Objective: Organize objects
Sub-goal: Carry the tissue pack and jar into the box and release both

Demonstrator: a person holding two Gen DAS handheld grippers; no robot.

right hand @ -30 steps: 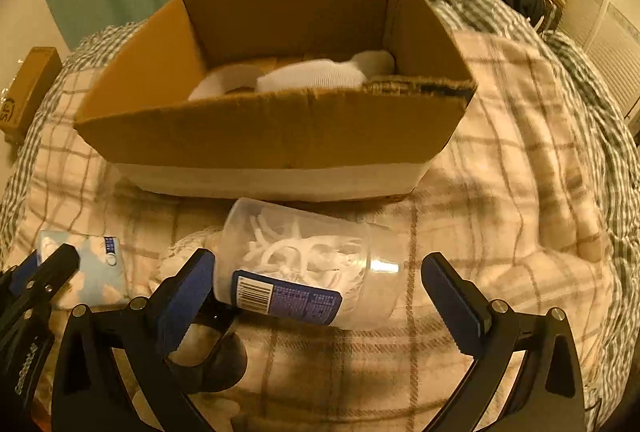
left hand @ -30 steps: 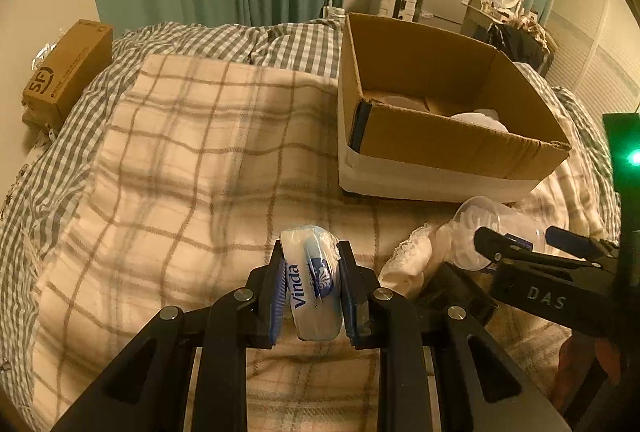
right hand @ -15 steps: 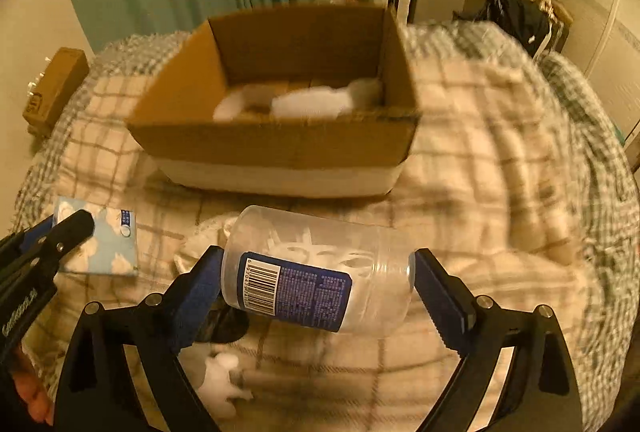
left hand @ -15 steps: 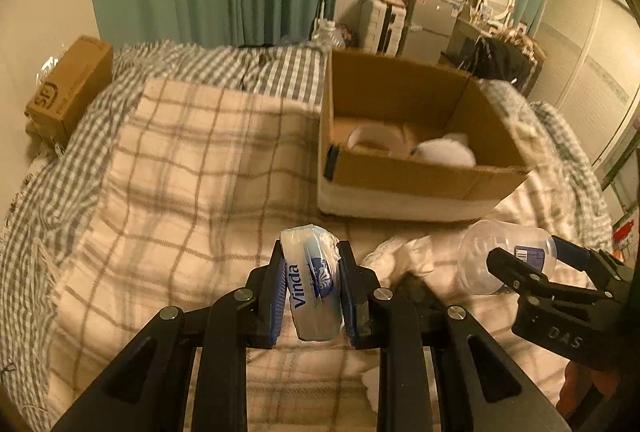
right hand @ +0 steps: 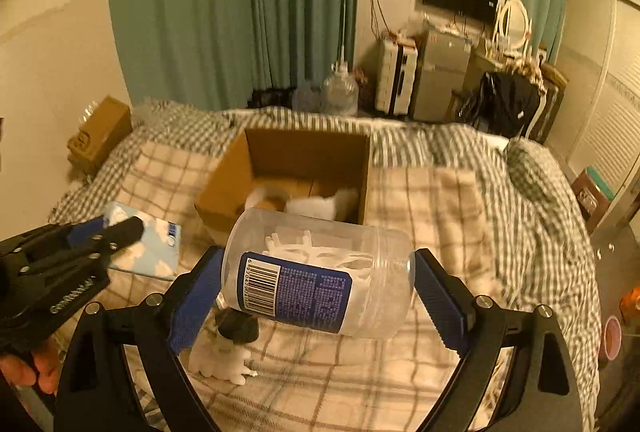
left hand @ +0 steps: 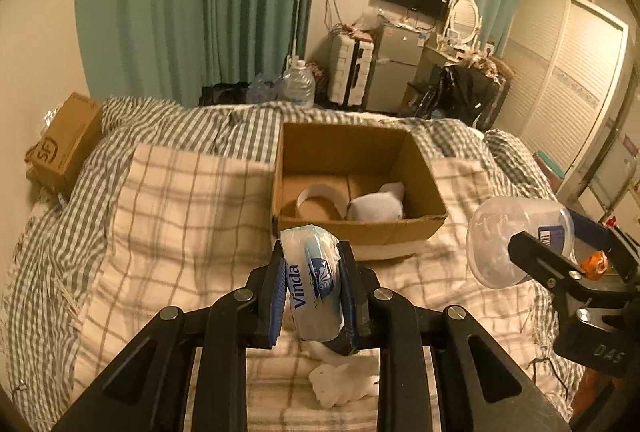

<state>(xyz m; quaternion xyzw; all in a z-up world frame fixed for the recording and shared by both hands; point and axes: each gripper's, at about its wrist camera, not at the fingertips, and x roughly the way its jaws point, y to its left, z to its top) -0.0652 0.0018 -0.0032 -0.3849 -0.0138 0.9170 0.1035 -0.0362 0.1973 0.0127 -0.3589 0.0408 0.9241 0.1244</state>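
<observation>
My left gripper (left hand: 313,292) is shut on a blue and white Vinda tissue pack (left hand: 314,282) and holds it above the plaid blanket, in front of the open cardboard box (left hand: 360,228). My right gripper (right hand: 316,280) is shut on a clear plastic jar (right hand: 320,272) with a blue label, held sideways in the air; the jar also shows in the left wrist view (left hand: 520,244). The tissue pack shows at the left of the right wrist view (right hand: 140,244). The box (right hand: 288,168) holds a tape roll (left hand: 320,198) and a white cloth (left hand: 376,206).
A white lace item with a dark piece (right hand: 230,348) lies on the blanket below both grippers. A small brown carton (left hand: 64,144) sits at the bed's left edge. Curtains, suitcase and fridge stand beyond the bed.
Both grippers have risen well above the bed with their loads. The right gripper closed on the jar and lifted it off the blanket. The box now looks farther and lower.
</observation>
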